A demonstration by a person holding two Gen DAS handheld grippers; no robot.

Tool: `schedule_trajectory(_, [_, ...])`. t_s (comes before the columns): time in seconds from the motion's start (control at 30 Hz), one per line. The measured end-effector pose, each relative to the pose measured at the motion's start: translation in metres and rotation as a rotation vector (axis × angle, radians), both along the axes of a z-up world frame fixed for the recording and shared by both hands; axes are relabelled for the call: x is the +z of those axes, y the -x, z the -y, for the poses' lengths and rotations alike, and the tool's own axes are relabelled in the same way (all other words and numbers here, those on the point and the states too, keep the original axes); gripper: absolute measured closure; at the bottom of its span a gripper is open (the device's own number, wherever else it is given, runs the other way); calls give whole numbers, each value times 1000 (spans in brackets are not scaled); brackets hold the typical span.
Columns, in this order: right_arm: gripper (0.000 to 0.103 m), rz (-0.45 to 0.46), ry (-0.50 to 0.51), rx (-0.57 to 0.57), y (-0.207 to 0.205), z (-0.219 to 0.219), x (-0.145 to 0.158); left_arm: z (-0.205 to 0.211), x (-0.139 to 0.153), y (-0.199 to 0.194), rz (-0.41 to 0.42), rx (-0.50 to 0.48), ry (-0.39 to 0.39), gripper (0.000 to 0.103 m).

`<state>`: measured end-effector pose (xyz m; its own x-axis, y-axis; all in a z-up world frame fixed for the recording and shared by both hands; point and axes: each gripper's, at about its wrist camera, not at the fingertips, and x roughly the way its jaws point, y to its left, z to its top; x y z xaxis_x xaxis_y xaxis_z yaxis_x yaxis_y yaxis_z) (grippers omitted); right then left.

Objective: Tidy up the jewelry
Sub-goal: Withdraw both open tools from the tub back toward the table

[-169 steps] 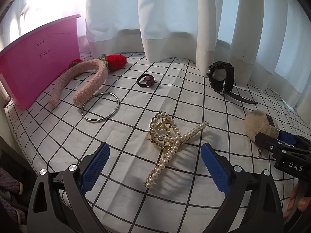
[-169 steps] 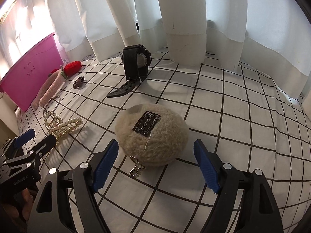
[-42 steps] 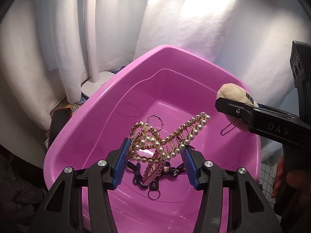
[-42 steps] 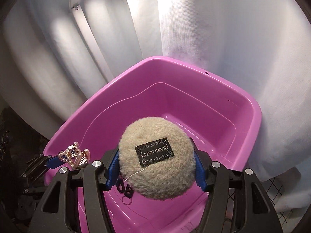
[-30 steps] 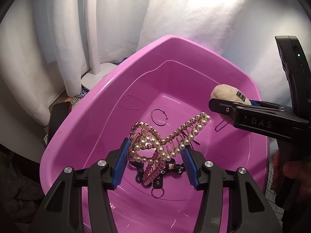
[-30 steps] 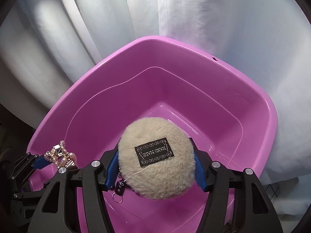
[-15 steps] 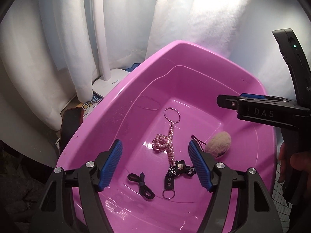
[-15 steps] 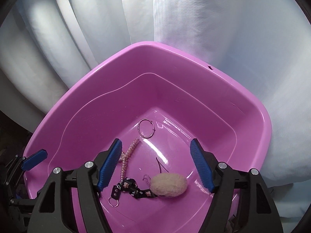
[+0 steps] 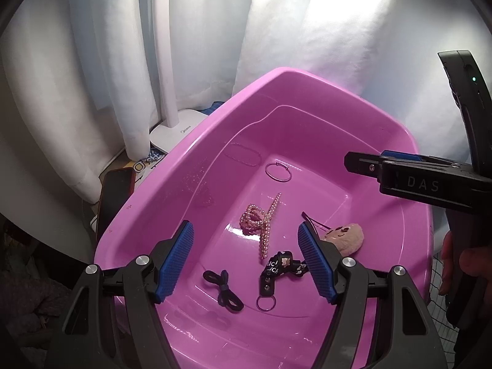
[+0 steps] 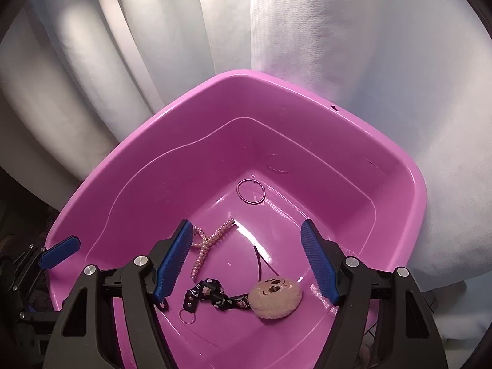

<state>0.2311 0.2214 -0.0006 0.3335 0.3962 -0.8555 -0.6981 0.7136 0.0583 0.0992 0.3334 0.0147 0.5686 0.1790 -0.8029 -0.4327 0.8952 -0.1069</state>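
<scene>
A pink plastic tub fills both views from above. On its floor lie a pearl hair claw, a beige fluffy pouch, a thin metal hoop, a black printed strap with a key ring and a black hair tie. My left gripper hovers open over the tub with nothing between its blue pads. My right gripper is open too, above the pouch; it shows as a black body at the right of the left wrist view.
White curtains hang behind the tub. A white lamp base and a dark phone sit left of the tub. A person's fingers hold the right gripper. Checked cloth shows at the lower right.
Both grippers opened over the tub: the pearl claw dropped from the left one and the fluffy pouch from the right one. Both now lie on the tub floor.
</scene>
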Motion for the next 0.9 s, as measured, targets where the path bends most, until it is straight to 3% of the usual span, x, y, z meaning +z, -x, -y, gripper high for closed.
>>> schedule_trajectory(0.5, [34, 25, -49, 32, 25, 17, 20, 21, 17, 25, 30, 41, -30, 34])
schedule_trajectory(0.9, [34, 49, -116, 28, 56, 77, 41, 73, 38, 41, 75, 25, -59, 34])
